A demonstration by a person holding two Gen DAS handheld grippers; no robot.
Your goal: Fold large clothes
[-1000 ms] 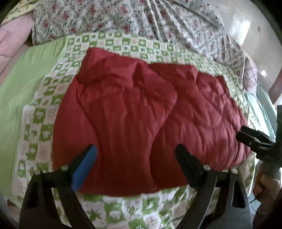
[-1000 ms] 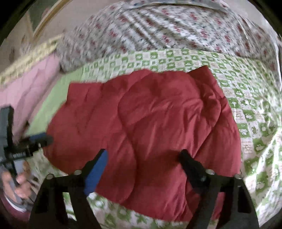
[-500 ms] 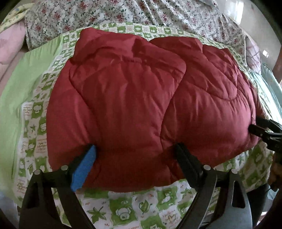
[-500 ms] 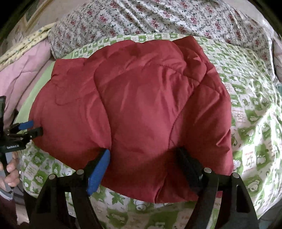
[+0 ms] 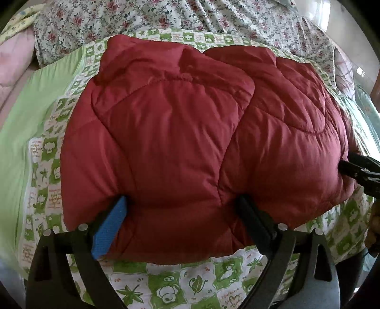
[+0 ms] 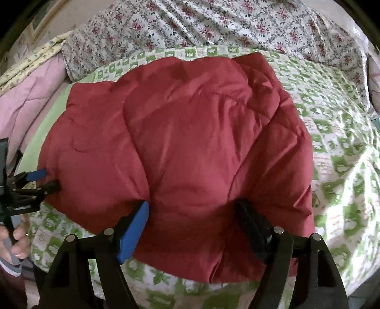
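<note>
A dark red padded jacket (image 5: 190,133) lies folded on the bed, its near edge puffed up; it also shows in the right wrist view (image 6: 190,147). My left gripper (image 5: 182,214) is open, its fingers wide apart and pressed against the jacket's near left edge. My right gripper (image 6: 192,218) is open, its fingers set either side of a bulge at the jacket's near right edge. Each gripper shows in the other's view, the right one (image 5: 356,168) at the jacket's right end, the left one (image 6: 35,180) at its left end.
The jacket rests on a green and white checked sheet (image 5: 166,290) with a plain green border (image 5: 21,123). A floral quilt (image 5: 190,14) is heaped behind, with pink bedding (image 6: 26,99) at the left. The bed's front edge is just below the grippers.
Both grippers have moved forward and down from above the bed to the jacket's near edge, and their open fingers now press into it. The jacket has not shifted.
</note>
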